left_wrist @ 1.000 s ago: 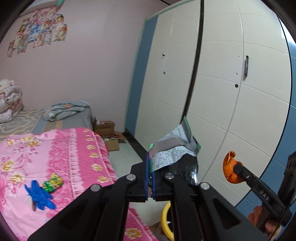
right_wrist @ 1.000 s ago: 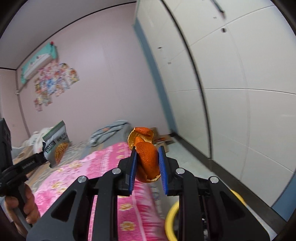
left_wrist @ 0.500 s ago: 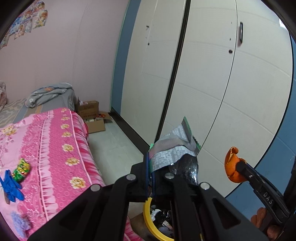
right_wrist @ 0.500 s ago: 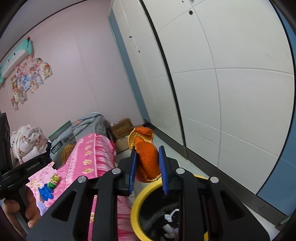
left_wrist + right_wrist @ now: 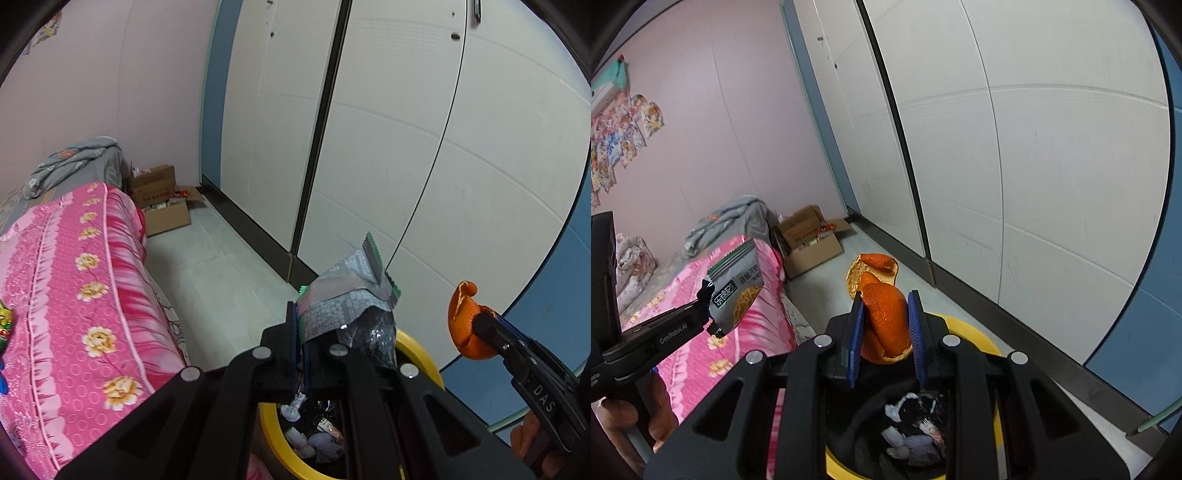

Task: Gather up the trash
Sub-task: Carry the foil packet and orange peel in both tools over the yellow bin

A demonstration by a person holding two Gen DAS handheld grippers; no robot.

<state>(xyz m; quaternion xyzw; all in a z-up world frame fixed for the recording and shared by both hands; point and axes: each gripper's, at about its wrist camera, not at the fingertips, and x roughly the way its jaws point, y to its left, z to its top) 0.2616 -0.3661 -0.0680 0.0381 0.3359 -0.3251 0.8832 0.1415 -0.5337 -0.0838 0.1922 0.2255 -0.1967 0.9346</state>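
Left gripper (image 5: 300,343) clamped tight on the snack wrapper (image 5: 345,299), right gripper (image 5: 885,334) pinching the orange peel (image 5: 886,321) — both poised above the yellow bin (image 5: 979,334), trash already inside. Two pieces carried, neither dropped yet — a bright wrapper (image 5: 4,325) left on the pink bed (image 5: 74,295).

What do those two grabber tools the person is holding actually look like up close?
Both are matte black plastic. The left gripper and right gripper each have two angular, branching arms studded with round silver screws, ending in flat blue ribbed pads. Seen from the side, one carries white lettering reading "GenRobot.AI", the other "DAS". No cables or sleeves are visible.
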